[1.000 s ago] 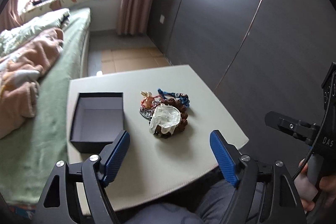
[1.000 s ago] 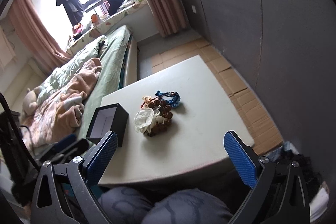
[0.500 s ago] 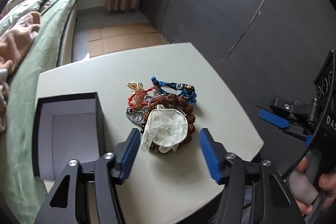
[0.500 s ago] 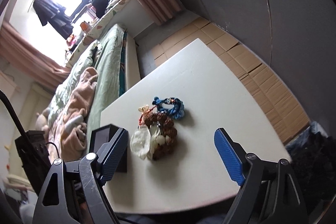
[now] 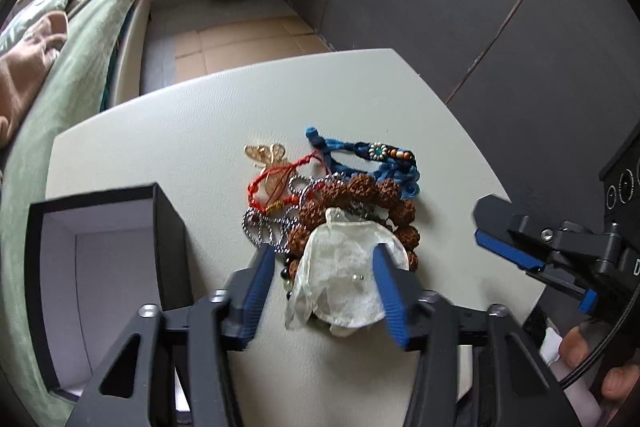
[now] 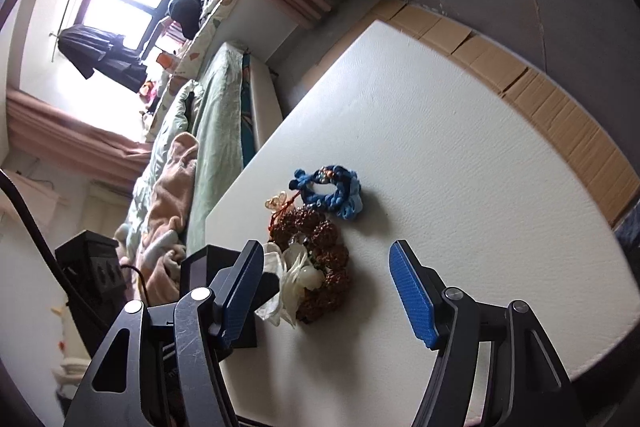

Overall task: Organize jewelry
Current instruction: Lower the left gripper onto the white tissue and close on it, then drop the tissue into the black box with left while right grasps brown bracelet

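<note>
On the pale table (image 5: pixel 200 115), right in front of you, sits the jewelry pile: sheer white pouch (image 5: pixel 344 283) on top, brown seed-bead bracelet (image 5: pixel 360 195) under it, blue braided bracelet (image 5: pixel 360 155) at the far side, red cord (image 5: pixel 276 179), gold butterfly charm (image 5: pixel 266 153) and a silver ball chain (image 5: pixel 264 227) to the left. Your left gripper (image 5: pixel 324 267) has its blue pads either side of the pouch, spread, not pinching; can't tell if the right pad touches the fabric. Open black box (image 5: pixel 168 227) stands just left of the pile, w/ a pale lining inside. Your right gripper (image 6: pixel 326 267) hangs near the pile's right side, jaws wide apart, holding nothing.
</note>
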The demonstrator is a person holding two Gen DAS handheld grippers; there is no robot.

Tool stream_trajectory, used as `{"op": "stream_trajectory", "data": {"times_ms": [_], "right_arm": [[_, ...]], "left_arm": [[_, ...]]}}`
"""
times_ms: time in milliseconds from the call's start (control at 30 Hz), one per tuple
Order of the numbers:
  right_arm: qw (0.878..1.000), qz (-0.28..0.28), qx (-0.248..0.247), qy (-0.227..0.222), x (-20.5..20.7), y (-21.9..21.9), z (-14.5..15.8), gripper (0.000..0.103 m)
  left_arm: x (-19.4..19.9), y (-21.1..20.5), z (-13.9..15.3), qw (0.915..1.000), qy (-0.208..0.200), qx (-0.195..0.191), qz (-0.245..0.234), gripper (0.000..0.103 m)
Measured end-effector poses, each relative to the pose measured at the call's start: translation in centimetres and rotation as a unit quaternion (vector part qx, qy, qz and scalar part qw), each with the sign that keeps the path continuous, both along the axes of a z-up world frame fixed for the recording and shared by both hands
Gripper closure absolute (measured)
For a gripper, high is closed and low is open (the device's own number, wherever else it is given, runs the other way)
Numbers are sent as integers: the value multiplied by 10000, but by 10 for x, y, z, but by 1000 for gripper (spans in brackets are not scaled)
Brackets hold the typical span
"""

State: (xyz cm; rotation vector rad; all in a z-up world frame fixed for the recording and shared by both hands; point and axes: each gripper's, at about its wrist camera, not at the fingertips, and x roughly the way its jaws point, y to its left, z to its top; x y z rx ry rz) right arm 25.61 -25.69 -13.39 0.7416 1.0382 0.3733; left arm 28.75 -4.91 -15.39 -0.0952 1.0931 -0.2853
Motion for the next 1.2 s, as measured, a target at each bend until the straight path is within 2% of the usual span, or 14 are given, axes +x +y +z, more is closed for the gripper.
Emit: {"op": "stream_trajectory", "data": {"times_ms": [33, 67, 133, 200, 300, 467, 600, 800, 833, 867, 933, 1033, 1200], "right_arm": [[10000, 23, 11, 21, 2, 2, -1, 36], [10000, 43, 21, 30, 3, 2, -2, 36], [10000, 71, 38, 53, 5, 4, -5, 36], [9999, 86, 54, 86, 6, 4, -8, 36], [9996, 89, 163, 191, 8, 4, -14, 36], [9994, 180, 109, 257, 14, 9, -17, 36], [9989, 360, -172, 252, 21, 22, -16, 40], [9948, 631, -730, 328, 32, 40, -19, 40], [9938, 686, -805, 350, 34, 43, -20, 43], [9924, 734, -917, 375, 36, 47, -21, 57], [9913, 780, -972, 420, 35, 48, -24, 77], [9948, 726, -576, 428, 28, 38, -25, 77], [9965, 807, -227, 30, 13, 35, -1, 78]], "left_arm": [[2, -1, -6, 9998, 178, -57, -38, 96], [3, -1, -10, 9996, 266, -65, -49, 97], [0, 0, -8, 9998, 160, -103, -111, 100], [-3, 4, 1, 9995, 33, -284, -113, 100], [-11, 14, 20, 9991, -302, -312, 28, 100], [-23, 30, 48, 9976, -537, -405, 169, 100], [-28, 39, 66, 9964, -689, -413, 252, 100], [-38, 50, 81, 9951, -829, -371, 383, 100], [-41, 52, 84, 9948, -855, -363, 418, 100], [-42, 55, 86, 9946, -869, -361, 437, 100], [-46, 60, 91, 9941, -901, -352, 491, 100], [-53, 72, 96, 9932, -950, -327, 583, 100], [-62, 91, 102, 9911, -1020, -328, 795, 100]]}}
